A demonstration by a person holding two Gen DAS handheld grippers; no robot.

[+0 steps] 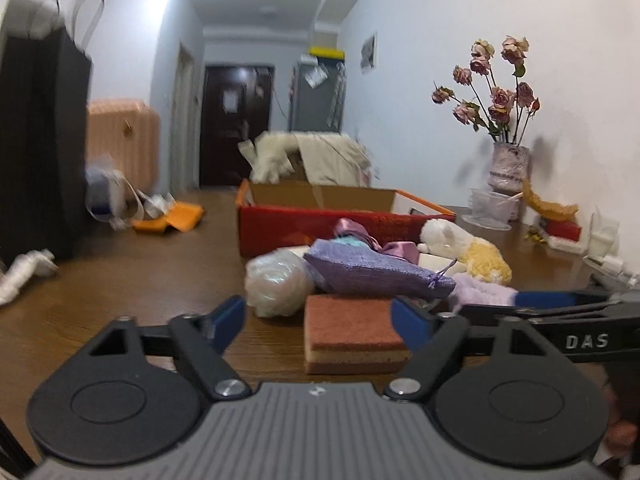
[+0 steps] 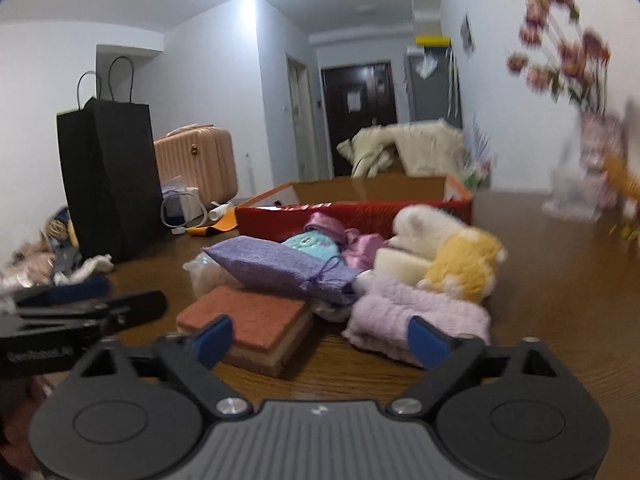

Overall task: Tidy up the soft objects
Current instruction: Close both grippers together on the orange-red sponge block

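A pile of soft things lies on the brown table in front of a red open box (image 1: 320,232) (image 2: 360,216). Nearest is a brown-and-tan sponge (image 1: 352,332) (image 2: 248,320). Behind it lie a purple drawstring pouch (image 1: 372,272) (image 2: 280,268), a clear bag of white stuffing (image 1: 276,280), a fluffy lilac cloth (image 2: 412,316), a white-and-yellow plush (image 1: 472,248) (image 2: 452,248) and a white foam block (image 2: 400,264). My left gripper (image 1: 320,322) is open, its fingers on either side of the sponge's near edge. My right gripper (image 2: 320,340) is open and empty, between sponge and lilac cloth.
A tall black paper bag (image 2: 108,176) and a peach suitcase (image 2: 196,164) stand at the left. A vase of dried roses (image 1: 508,160) and a clear plastic cup (image 1: 492,206) stand at the right by the wall. Small clutter lies along the table's right edge.
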